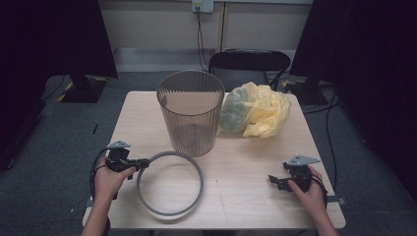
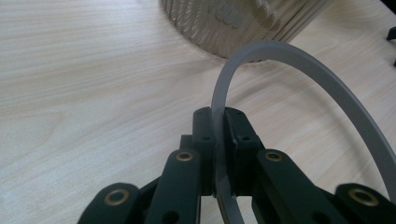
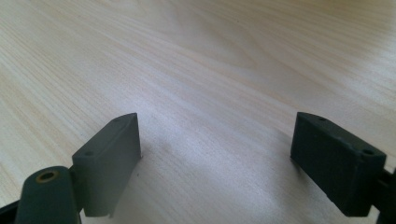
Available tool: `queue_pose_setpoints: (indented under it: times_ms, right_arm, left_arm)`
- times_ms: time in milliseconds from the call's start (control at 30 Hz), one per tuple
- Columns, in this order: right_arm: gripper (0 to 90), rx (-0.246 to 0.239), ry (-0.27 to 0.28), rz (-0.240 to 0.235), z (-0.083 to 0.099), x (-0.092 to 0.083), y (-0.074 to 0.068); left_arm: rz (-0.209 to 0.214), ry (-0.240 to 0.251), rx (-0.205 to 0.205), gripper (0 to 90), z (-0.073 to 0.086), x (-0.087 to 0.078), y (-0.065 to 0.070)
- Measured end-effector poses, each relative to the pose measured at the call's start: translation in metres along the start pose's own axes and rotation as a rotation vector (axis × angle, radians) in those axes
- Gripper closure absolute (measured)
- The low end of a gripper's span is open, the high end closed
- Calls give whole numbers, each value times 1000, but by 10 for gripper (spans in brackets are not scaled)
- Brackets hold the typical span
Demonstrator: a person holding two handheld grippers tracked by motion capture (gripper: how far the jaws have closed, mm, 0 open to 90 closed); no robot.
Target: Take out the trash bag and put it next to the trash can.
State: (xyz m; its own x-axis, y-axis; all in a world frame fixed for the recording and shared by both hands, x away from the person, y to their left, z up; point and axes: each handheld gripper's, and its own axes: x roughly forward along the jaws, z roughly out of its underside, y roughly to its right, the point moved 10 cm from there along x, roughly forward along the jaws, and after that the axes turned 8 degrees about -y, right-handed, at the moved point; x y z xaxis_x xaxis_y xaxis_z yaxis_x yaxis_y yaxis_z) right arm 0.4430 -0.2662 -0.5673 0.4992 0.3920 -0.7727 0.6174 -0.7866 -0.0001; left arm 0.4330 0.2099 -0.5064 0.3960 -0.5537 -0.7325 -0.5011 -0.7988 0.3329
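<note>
Left gripper view shows your left gripper (image 2: 219, 140) clamped on the thin grey ring (image 2: 299, 65); the band stands on its edge between the two black pads. The ring curves away to the right of these tongs, and the ribbed transparent waste bin (image 2: 243, 23) stands just behind the far side of the ring. In the high view the ring (image 1: 169, 183) lies in front of the bin (image 1: 191, 110), and the left gripper (image 1: 142, 162) holds it at its left side. Your right gripper (image 3: 215, 158) has its jaws wide apart over the bare wooden table (image 3: 210, 56), with nothing between them, well apart from the ring. The yellow plastic bag (image 1: 255, 109) lies beside the bin, far from both tongs.

I think the ring is meant for the bin rim. Lift slowly and keep the ring level, because one grip point lets it swing. Bring the right tongs to the opposite side for support.
</note>
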Motion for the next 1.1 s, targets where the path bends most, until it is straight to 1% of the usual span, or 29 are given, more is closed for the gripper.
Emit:
queue_pose_setpoints:
  times_ms: [67, 100, 133, 233, 400, 467, 667, 900, 1100]
  right_arm:
    - [150, 0, 0, 0, 0, 0, 0]
    - [150, 0, 0, 0, 0, 0, 0]
    - [150, 0, 0, 0, 0, 0, 0]
    - [150, 0, 0, 0, 0, 0, 0]
    - [150, 0, 0, 0, 0, 0, 0]
    - [149, 0, 0, 0, 0, 0, 0]
    - [150, 0, 0, 0, 0, 0, 0]
    - [150, 0, 0, 0, 0, 0, 0]
    - [150, 0, 0, 0, 0, 0, 0]
  left_arm:
    - [15, 10, -4, 838, -2, -2, 1]
    - [20, 7, -5, 838, -3, -4, 2]
    - [21, 13, -8, 838, -4, -4, 2]
    - [23, 3, -7, 838, -5, -8, 3]
    - [31, 11, -19, 838, -9, -13, 4]
    - [29, 10, -18, 838, -10, -14, 4]
    - [30, -1, 2, 838, -14, -18, 8]
    - [41, -7, 3, 838, -20, -22, 13]
    - [46, -6, 7, 838, -23, -25, 15]
